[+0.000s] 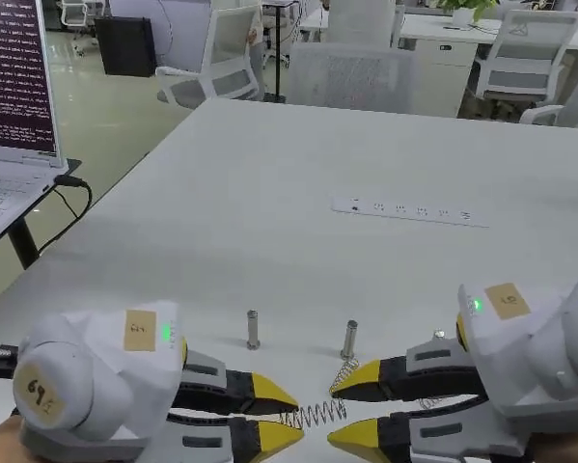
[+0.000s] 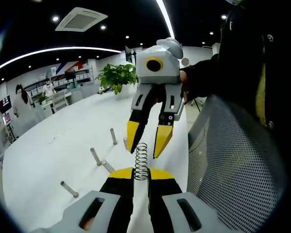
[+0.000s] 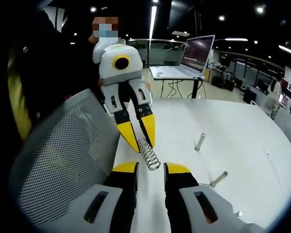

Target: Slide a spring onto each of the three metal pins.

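Observation:
My left gripper (image 1: 290, 417) (image 2: 141, 174) is shut on one end of a silver spring (image 1: 313, 415) (image 2: 141, 156) (image 3: 149, 153), which sticks out level toward my right gripper (image 1: 344, 413) (image 3: 152, 168). The right gripper faces it, open, with the spring's free end at the gap between its yellow tips. Two metal pins (image 1: 253, 329) (image 1: 349, 340) stand upright on the white table just beyond the tips. The left gripper view has three pins (image 2: 113, 136) (image 2: 95, 156) (image 2: 69, 189) in a row. A second spring (image 1: 344, 371) (image 2: 108, 166) lies at the middle pin's foot.
A white power strip (image 1: 409, 210) lies further out on the table (image 1: 269, 193). An open laptop (image 1: 9, 96) stands on a stand to the left, with cables hanging. Office chairs (image 1: 351, 72) line the far edge. A mesh chair back (image 2: 232, 160) is close behind the grippers.

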Demonstrator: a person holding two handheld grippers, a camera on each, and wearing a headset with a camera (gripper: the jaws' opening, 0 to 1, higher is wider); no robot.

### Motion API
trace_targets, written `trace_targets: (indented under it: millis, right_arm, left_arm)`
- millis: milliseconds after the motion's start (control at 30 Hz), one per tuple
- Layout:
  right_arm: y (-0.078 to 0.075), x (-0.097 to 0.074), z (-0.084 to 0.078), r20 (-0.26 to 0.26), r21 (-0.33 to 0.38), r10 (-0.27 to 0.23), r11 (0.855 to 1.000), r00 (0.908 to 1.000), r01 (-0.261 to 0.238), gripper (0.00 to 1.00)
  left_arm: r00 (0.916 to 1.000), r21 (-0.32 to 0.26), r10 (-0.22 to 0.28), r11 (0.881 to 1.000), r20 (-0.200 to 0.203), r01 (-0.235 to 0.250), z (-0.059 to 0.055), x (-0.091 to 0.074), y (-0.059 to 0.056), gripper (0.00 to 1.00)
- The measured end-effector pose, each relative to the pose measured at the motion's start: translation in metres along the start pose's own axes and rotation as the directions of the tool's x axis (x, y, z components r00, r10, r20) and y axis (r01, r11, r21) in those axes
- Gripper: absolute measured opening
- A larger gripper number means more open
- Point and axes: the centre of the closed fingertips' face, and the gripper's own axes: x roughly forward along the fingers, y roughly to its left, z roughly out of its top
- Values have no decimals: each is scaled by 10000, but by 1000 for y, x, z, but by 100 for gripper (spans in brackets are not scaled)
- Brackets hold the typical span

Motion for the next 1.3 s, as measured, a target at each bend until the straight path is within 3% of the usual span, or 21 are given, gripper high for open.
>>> trace_targets:
  millis: [333, 767, 1233, 1300]
  right_arm:
    - [1, 0, 0, -107, -193, 55, 9998, 9999, -57, 11]
    - [6, -8, 22, 15, -499, 44, 9987, 10000, -44, 9]
    - [12, -5, 44, -583, -1497, 399, 9876, 9975, -483, 9]
    - [12, -3, 46, -859, -1779, 405, 9825, 9955, -554, 9]
  left_arm:
    - [9999, 49, -25, 10000, 105, 24, 3, 0, -2, 2]
    - [9999, 132, -33, 9999, 111, 32, 4, 2, -3, 2]
    - [9994, 209, 127, 9997, 318, -133, 11, 1, -1, 2]
    - [9994, 226, 125, 9997, 318, -132, 11, 1, -1, 2]
